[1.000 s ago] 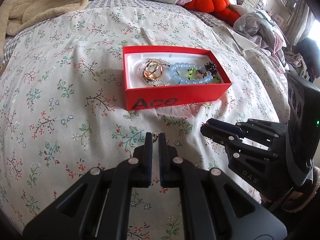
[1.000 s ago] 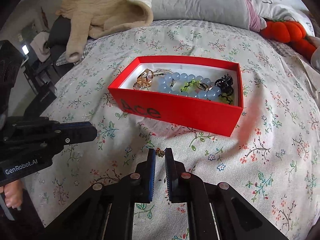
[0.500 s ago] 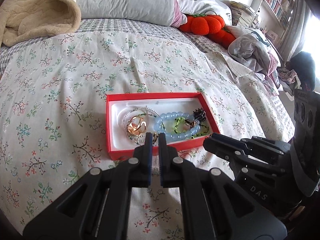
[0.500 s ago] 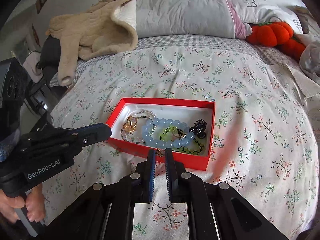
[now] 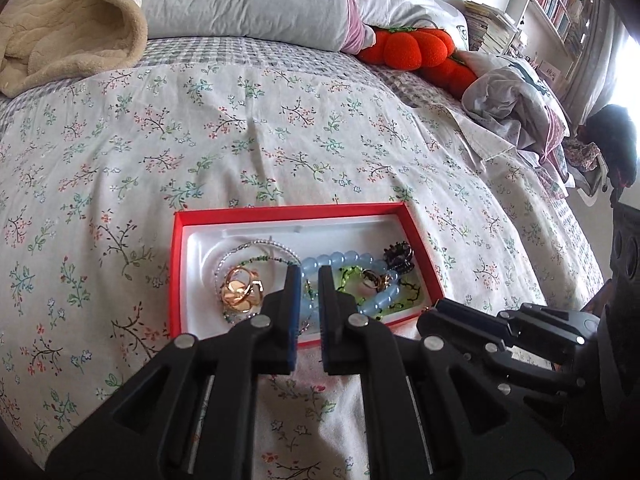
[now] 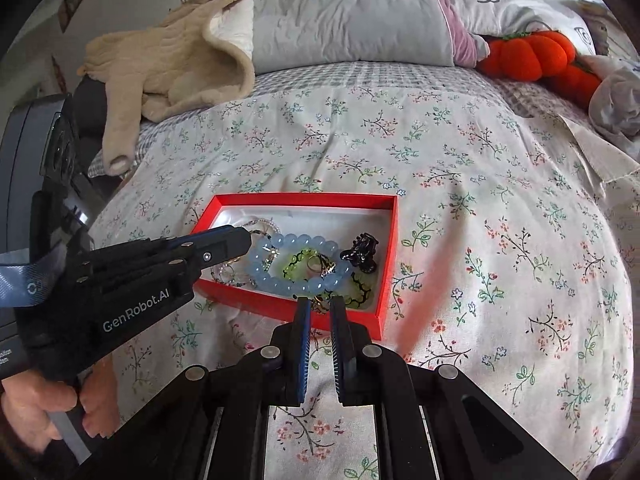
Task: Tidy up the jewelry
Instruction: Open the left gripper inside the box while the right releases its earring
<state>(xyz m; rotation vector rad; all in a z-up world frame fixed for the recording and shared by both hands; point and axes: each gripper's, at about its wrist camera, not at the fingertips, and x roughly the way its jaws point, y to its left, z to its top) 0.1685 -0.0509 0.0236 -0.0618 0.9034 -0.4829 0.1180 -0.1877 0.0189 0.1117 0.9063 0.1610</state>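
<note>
Left wrist view first: looking down at a red box [image 5: 178,280] lying on a floral bedspread [image 5: 280,140], with the left tongs [image 5: 308,276] poking over its near wall so the tips sit above the contents. Squeezed down to a thin slit, blue beads showing through it, and honestly can't tell if anything's pinched in there. Right under and just past the tips, a blue bracelet [image 5: 348,258] looped around a green bead string [image 5: 352,276]. Left of the tips, a gold ring cluster [image 5: 240,290] tangled up with a thin beaded chain. Right of the tips and a bit further in, a black charm [image 5: 398,256]. Way past the box, a grey pillow [image 5: 248,0], an orange plush [image 5: 416,46] and a beige blanket [image 5: 60,32]. Over to the right wrist view: same box straight ahead of the right tongs [image 6: 319,304], tips at the near wall by the near right corner. Nearly clamped too, with a little gold bit [image 6: 319,301] peeking between the tips, but can't say whether gripped or just lying in the box behind. Also got a bare hand [image 6: 40,408] on the other handle, off to the left.
</note>
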